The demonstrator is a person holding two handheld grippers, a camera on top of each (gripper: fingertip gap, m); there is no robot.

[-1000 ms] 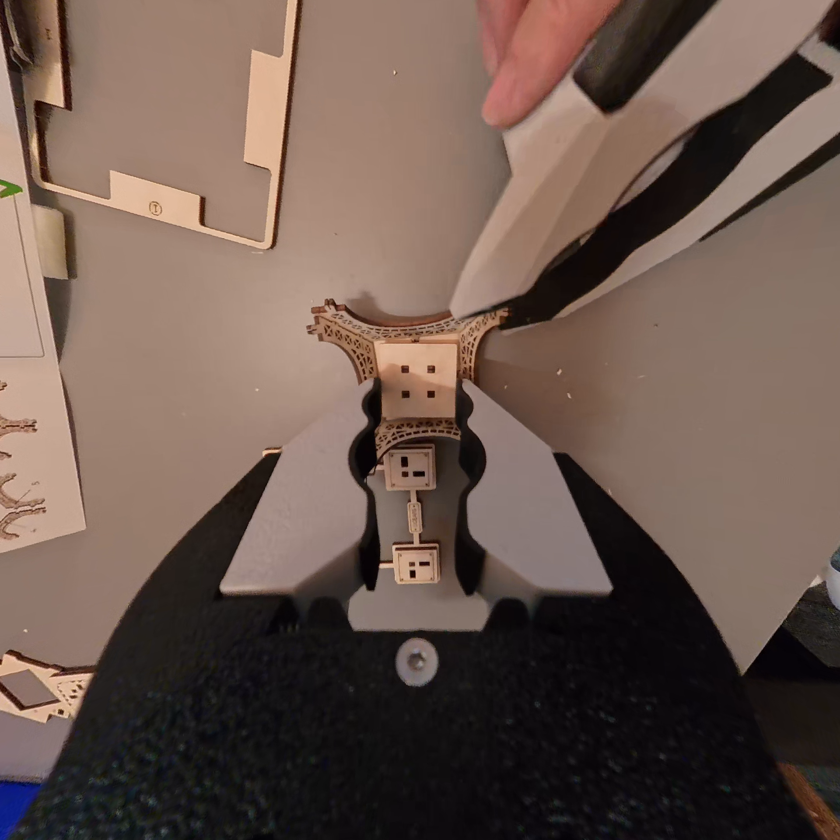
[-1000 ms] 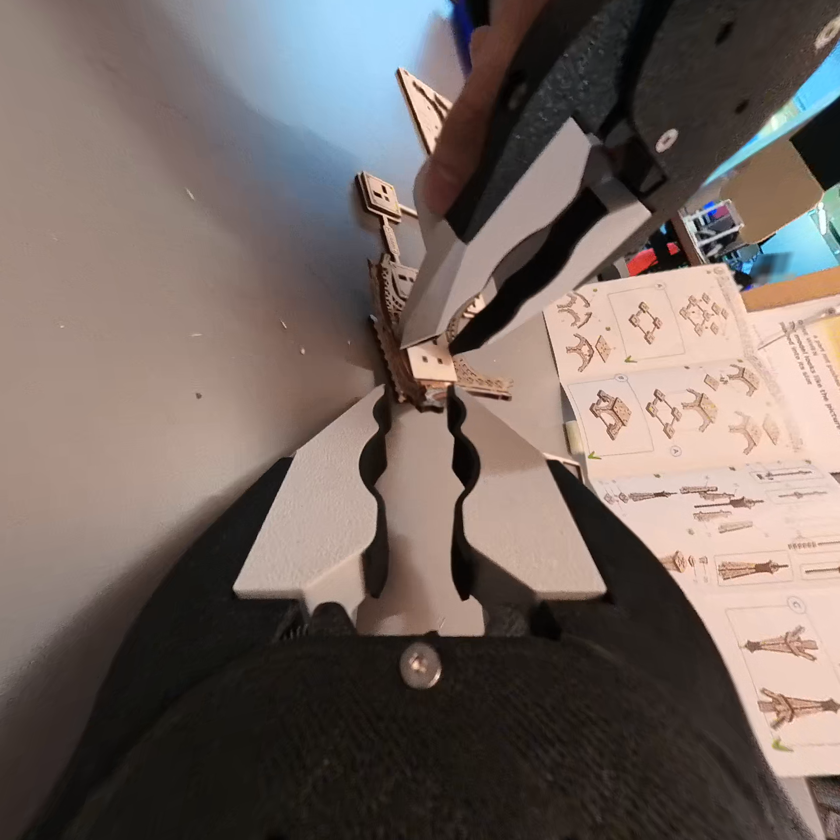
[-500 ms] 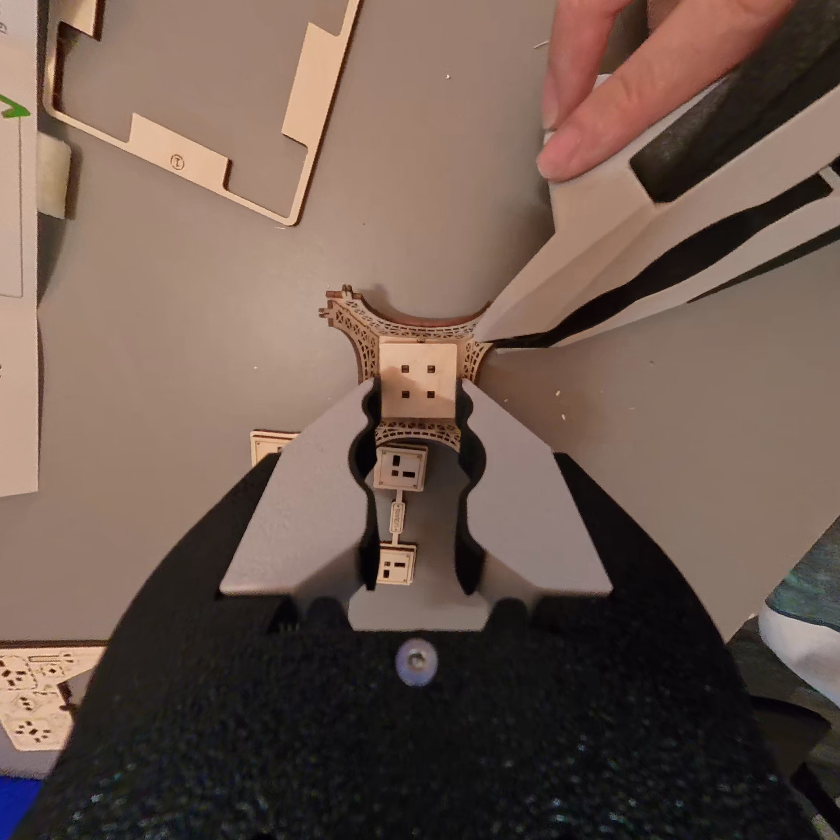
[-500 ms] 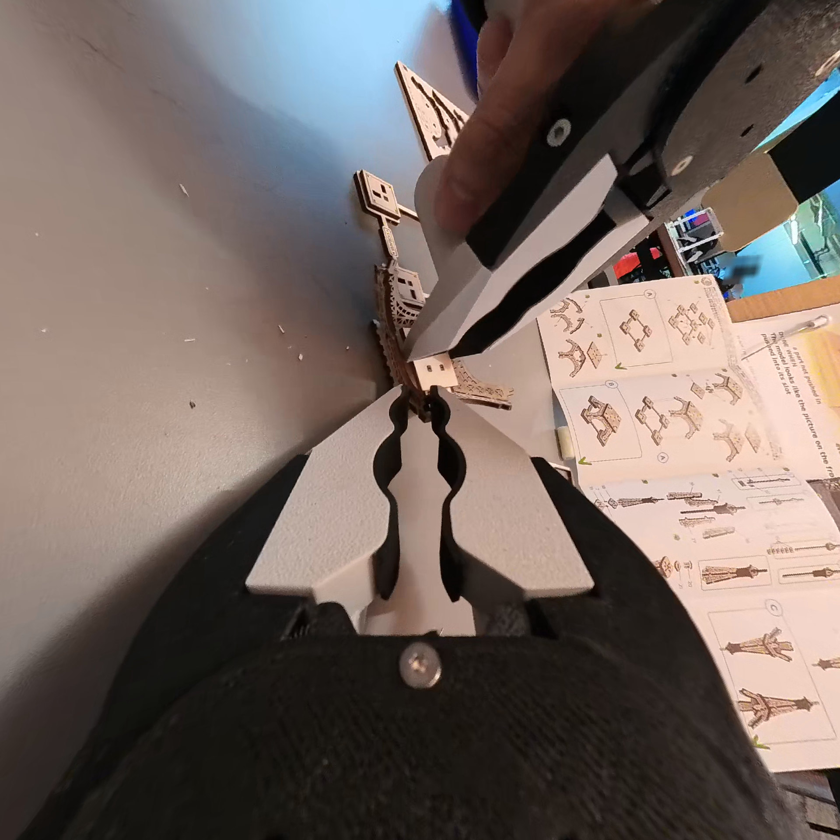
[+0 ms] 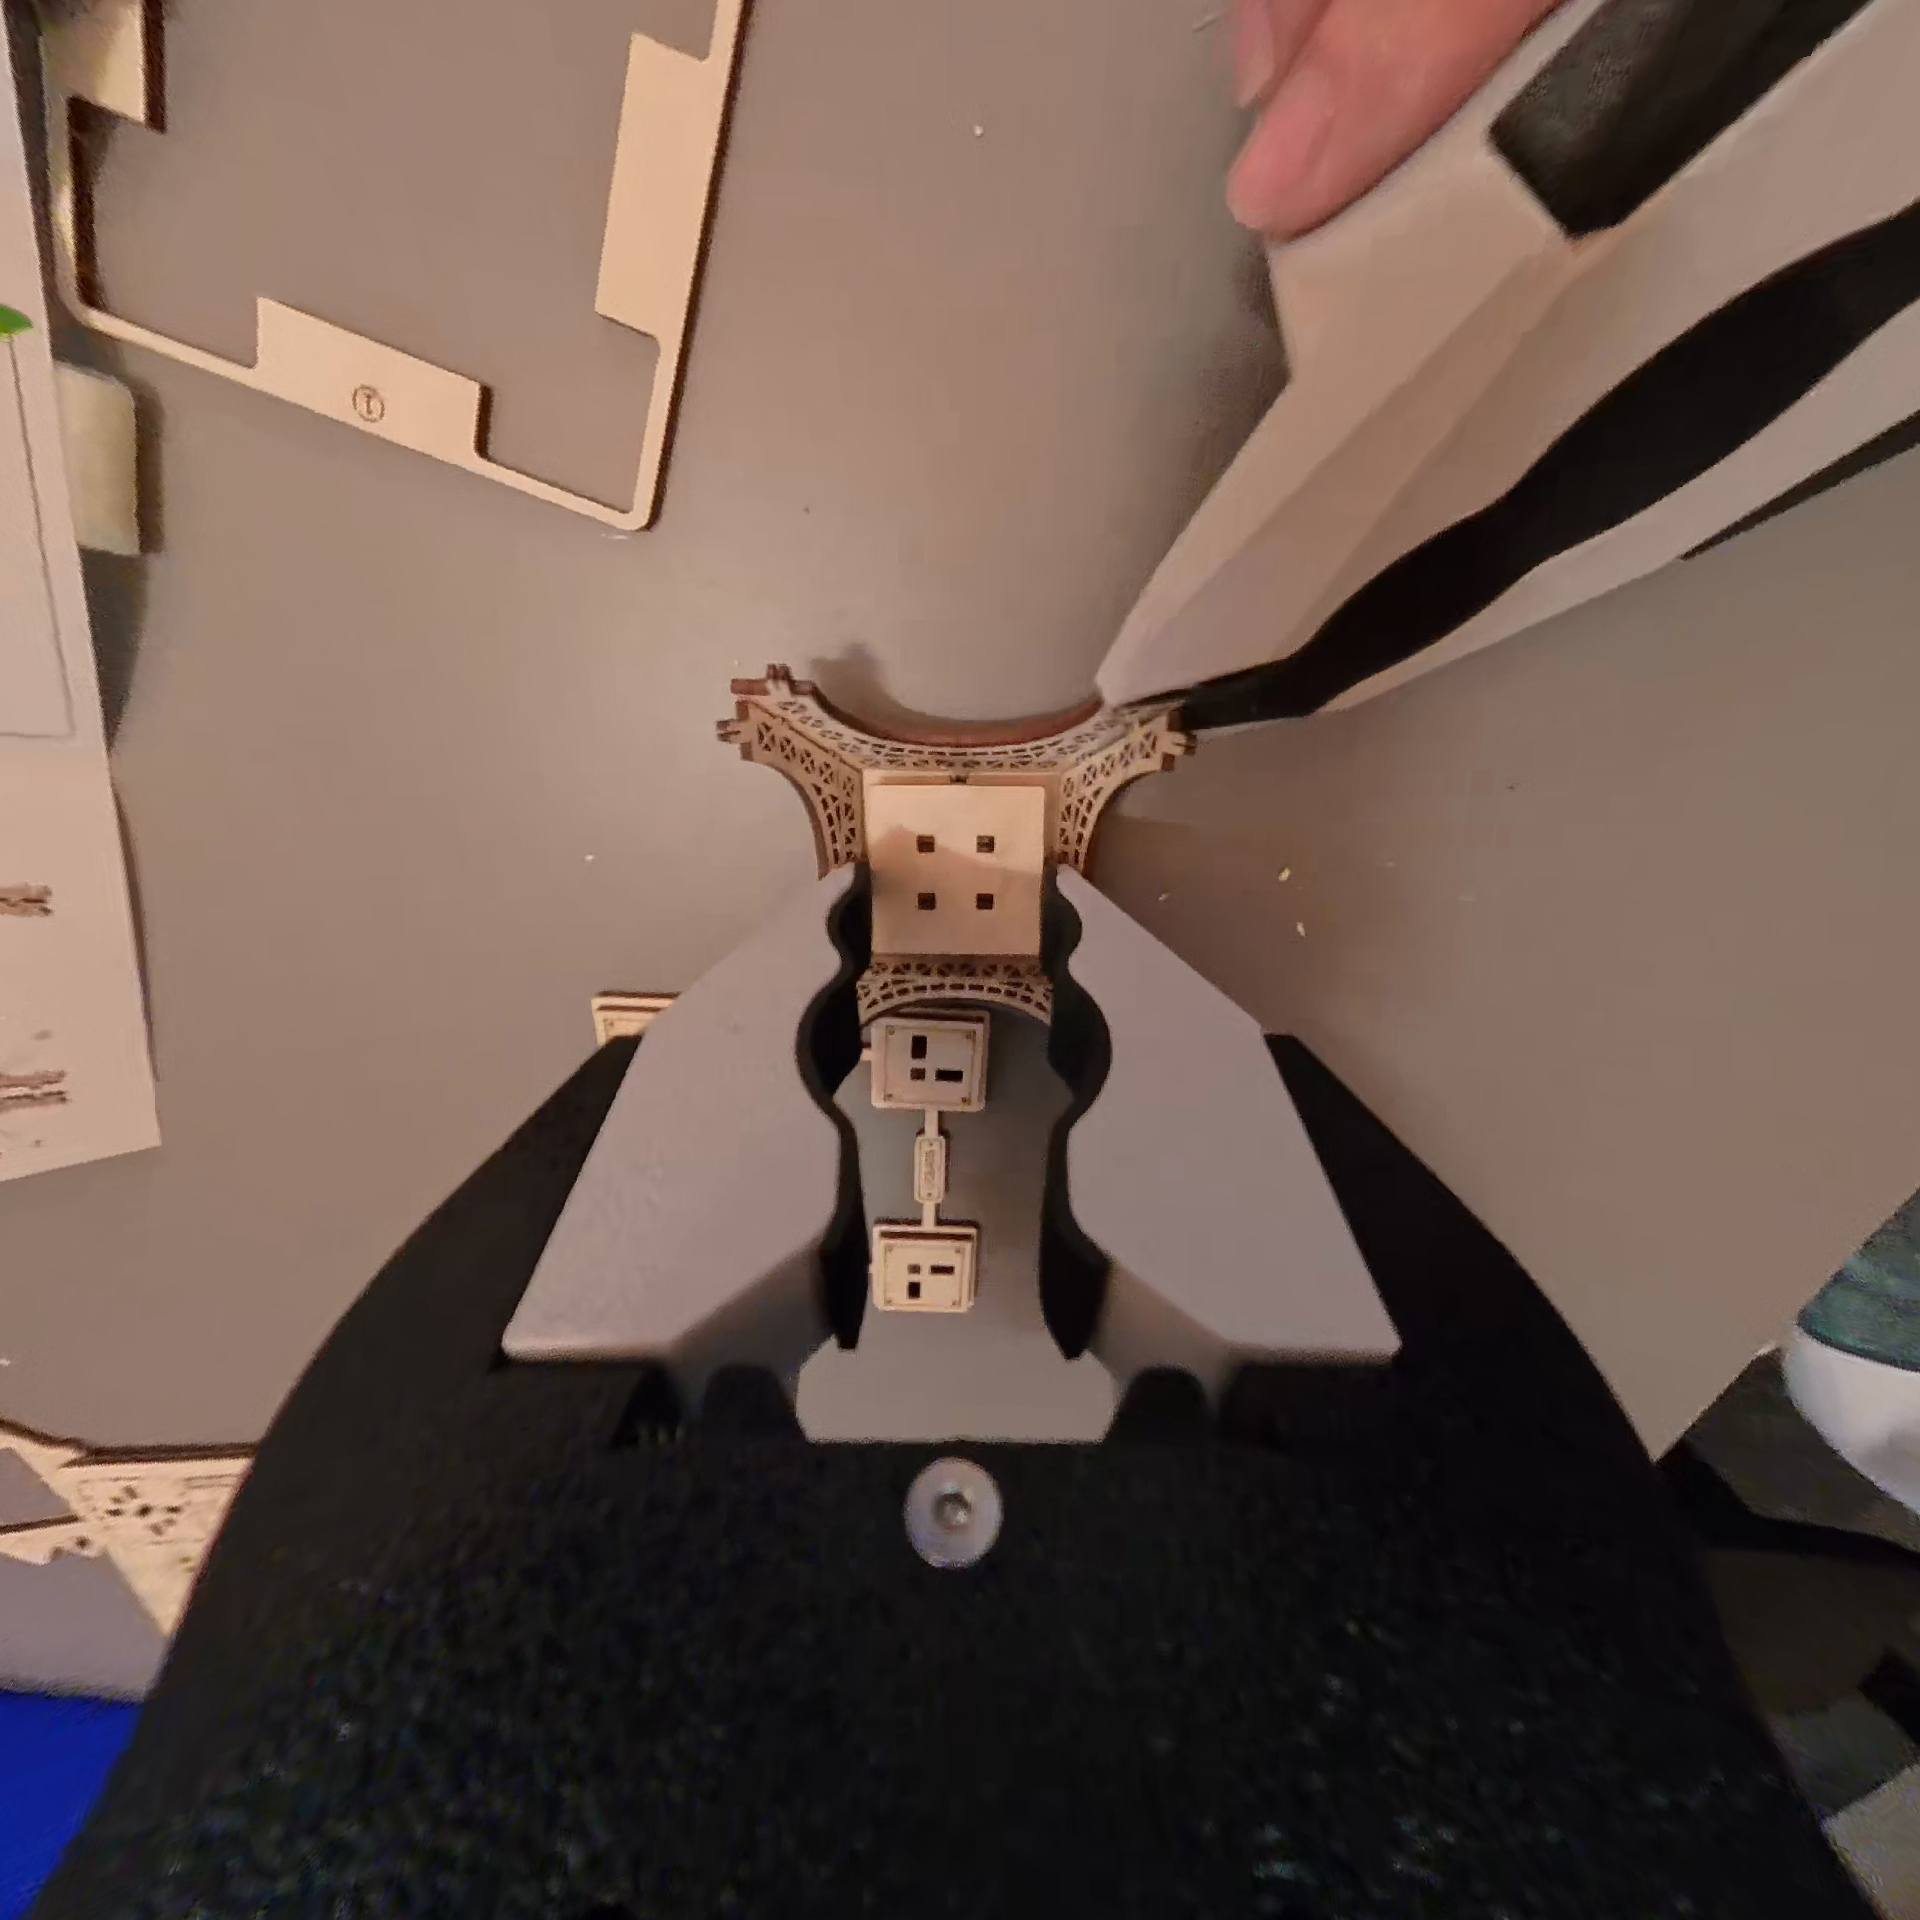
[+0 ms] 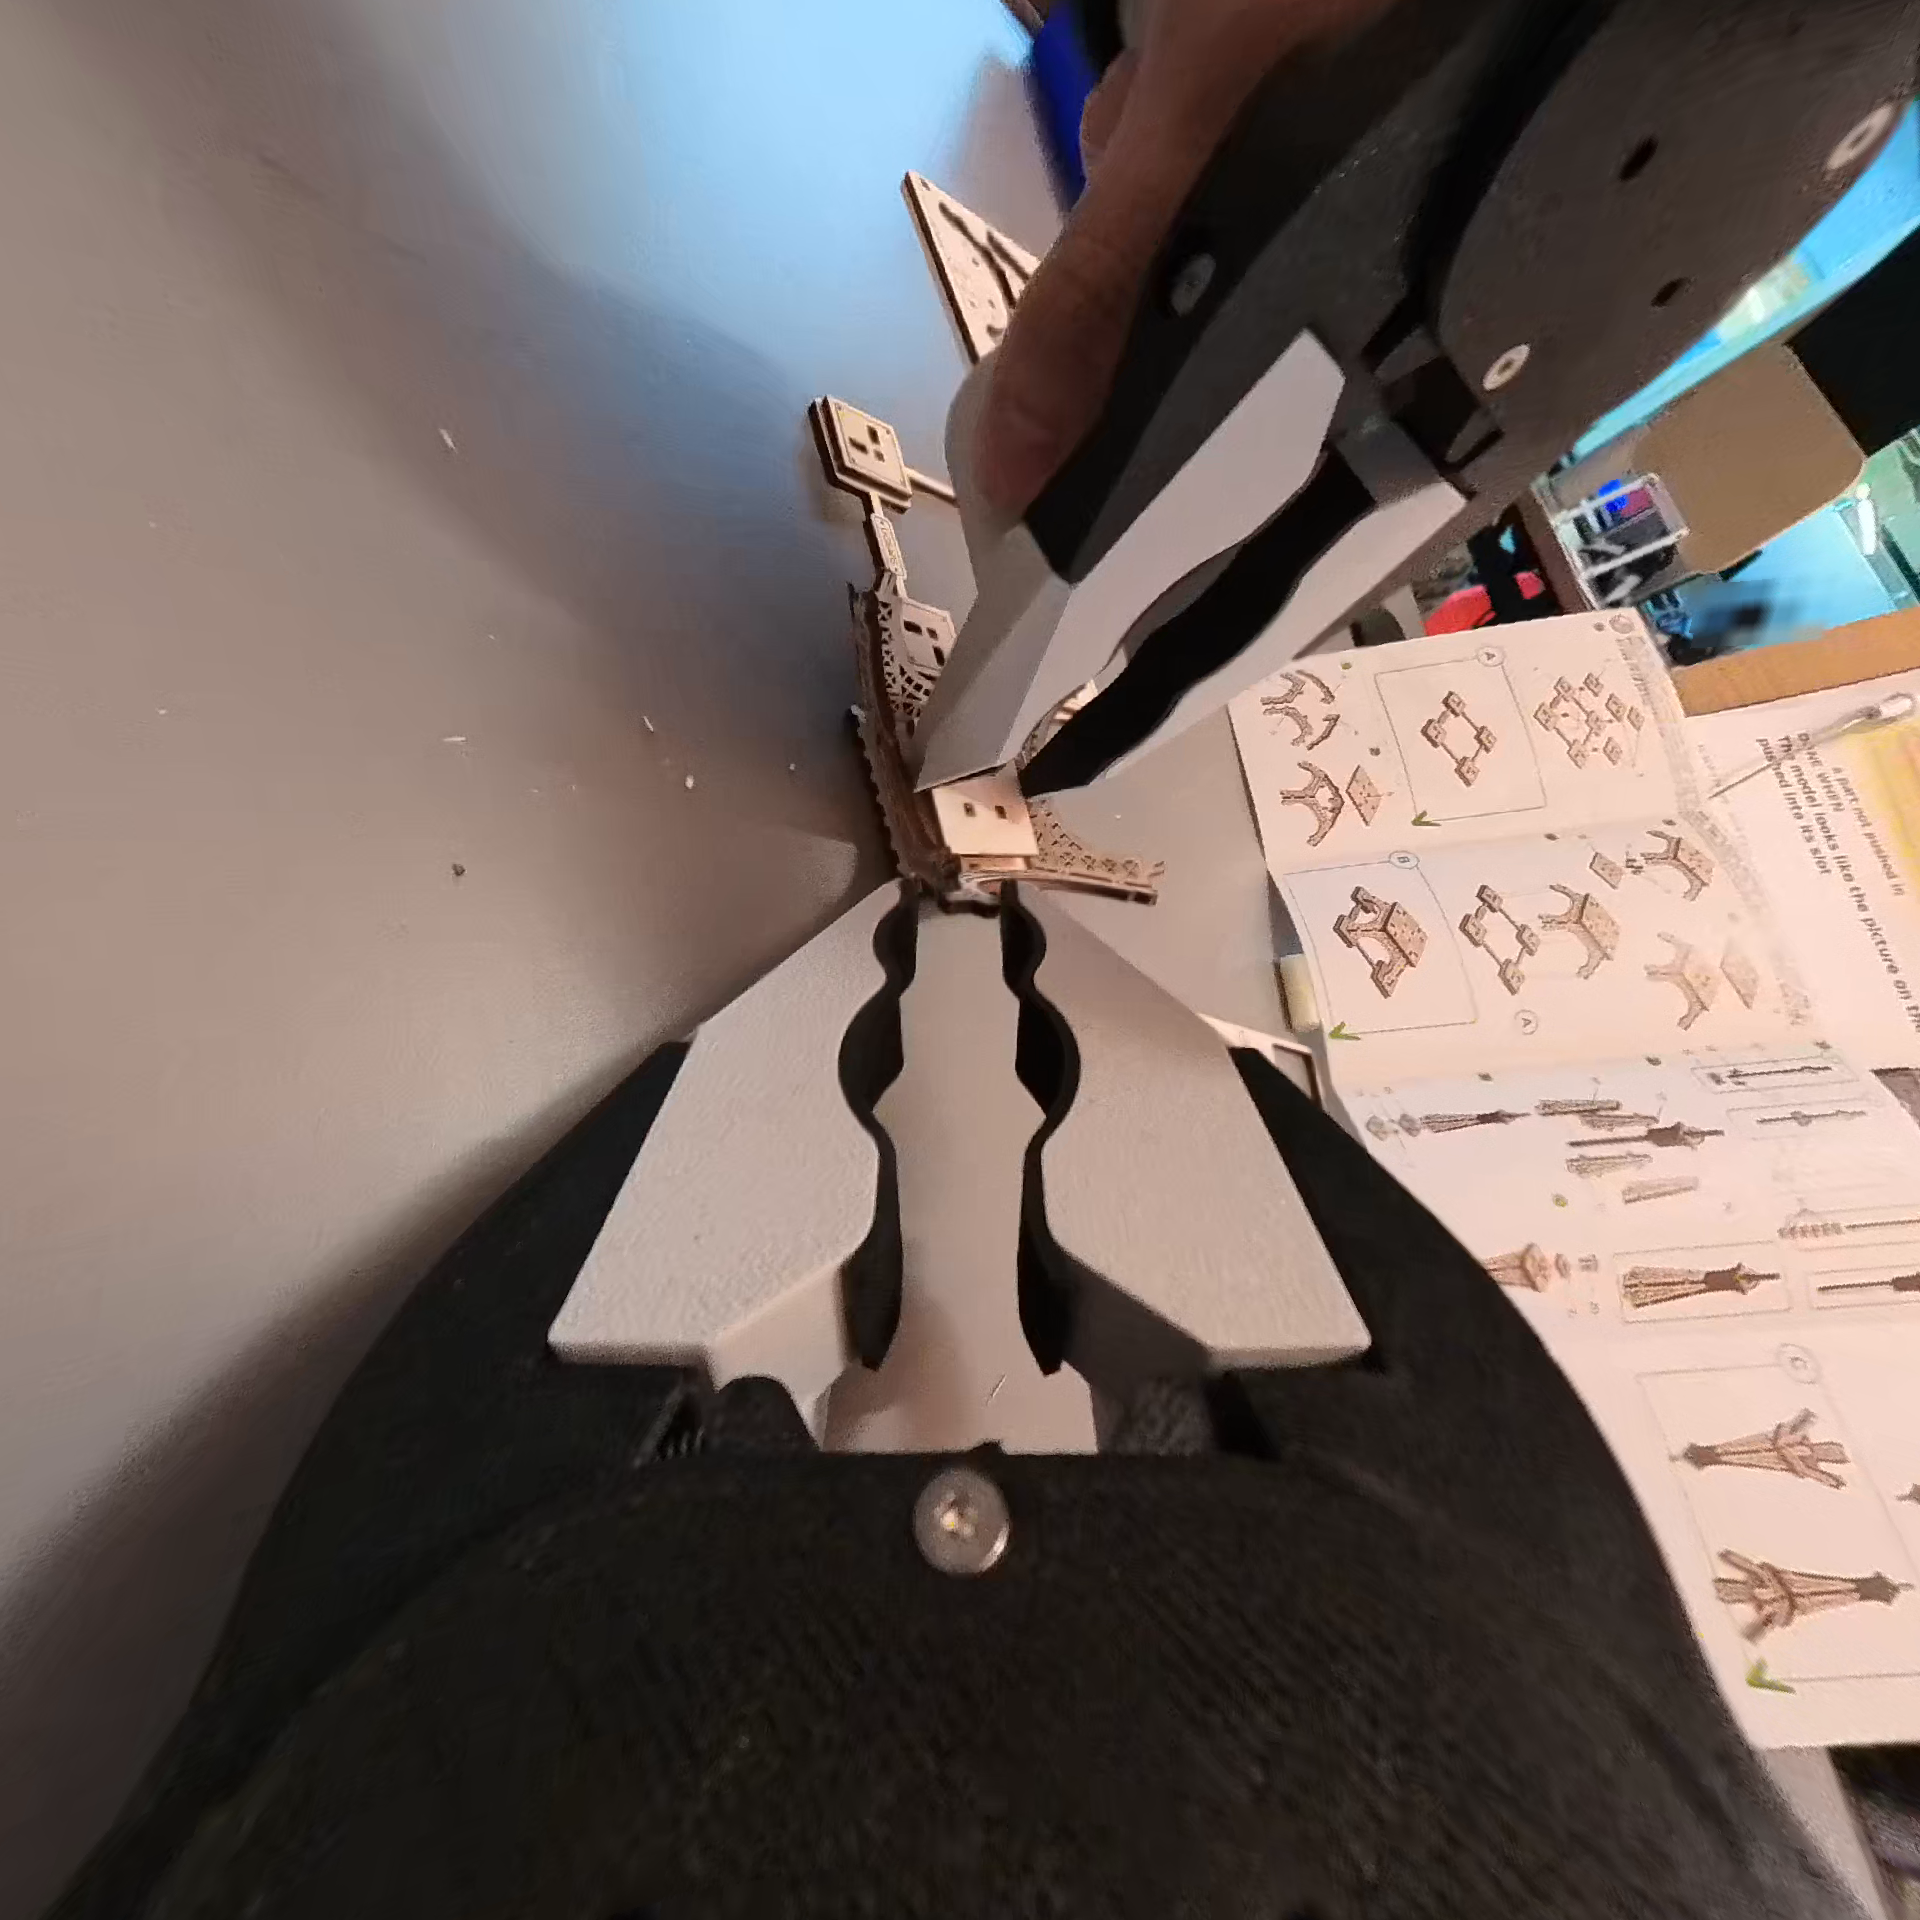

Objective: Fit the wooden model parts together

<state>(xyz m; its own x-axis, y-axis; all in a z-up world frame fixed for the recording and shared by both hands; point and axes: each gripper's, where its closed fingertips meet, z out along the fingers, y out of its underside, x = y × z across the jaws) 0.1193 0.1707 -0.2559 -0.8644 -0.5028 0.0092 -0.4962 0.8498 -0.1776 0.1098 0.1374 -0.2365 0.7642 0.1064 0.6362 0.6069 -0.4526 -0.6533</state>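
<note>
The wooden model (image 5: 956,873) is a small tower base: a square platform with four holes on lattice arch legs, resting on the grey table (image 5: 416,831). My left gripper (image 5: 956,894) is shut on the platform's two sides. My right gripper (image 5: 1143,712) comes in from the upper right and is shut on the tip of the far right lattice leg. In the right wrist view the model (image 6: 982,821) sits just past my right gripper (image 6: 958,902), whose jaws stand narrow around the leg end. The left gripper (image 6: 971,779) presses on the platform from above.
A strip of two small square wooden plates (image 5: 927,1143) lies on the table under my left fingers. An empty wooden sheet frame (image 5: 416,405) lies at the upper left. An instruction sheet (image 6: 1558,987) lies right of the model. The table edge (image 5: 1714,1299) runs along the right. Spacing between my two grippers at the tips: around 4 cm.
My right gripper's tips slid along the far arch to the right leg tip. Its jaws narrowed, then widened slightly. My left gripper kept its hold on the platform.
</note>
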